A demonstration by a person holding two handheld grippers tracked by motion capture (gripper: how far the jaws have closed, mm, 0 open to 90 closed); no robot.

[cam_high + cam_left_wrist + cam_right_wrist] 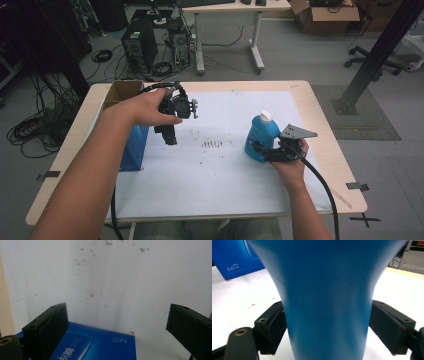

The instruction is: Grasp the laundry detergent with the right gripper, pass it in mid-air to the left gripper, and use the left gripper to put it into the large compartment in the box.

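A blue bottle [261, 135] with a white cap stands upright on the right side of the white mat [215, 170]. My right gripper [258, 149] reaches it from the near right, level with the table. In the right gripper view its pads [277, 320] sit against both sides of the bottle's [327, 295] narrow waist. My left gripper [170, 139] hangs above the mat's left part and points down, just right of a blue box [134, 147]. In the left gripper view its jaws stand wide apart with only bare mat between them, the blue box [100, 345] below.
An open cardboard box [122, 92] stands at the table's far left corner, behind the blue box. Dark smudges [215, 144] mark the mat's middle. The table's right edge [345, 165] is close behind my right hand. Desks, computers and cables lie on the floor beyond.
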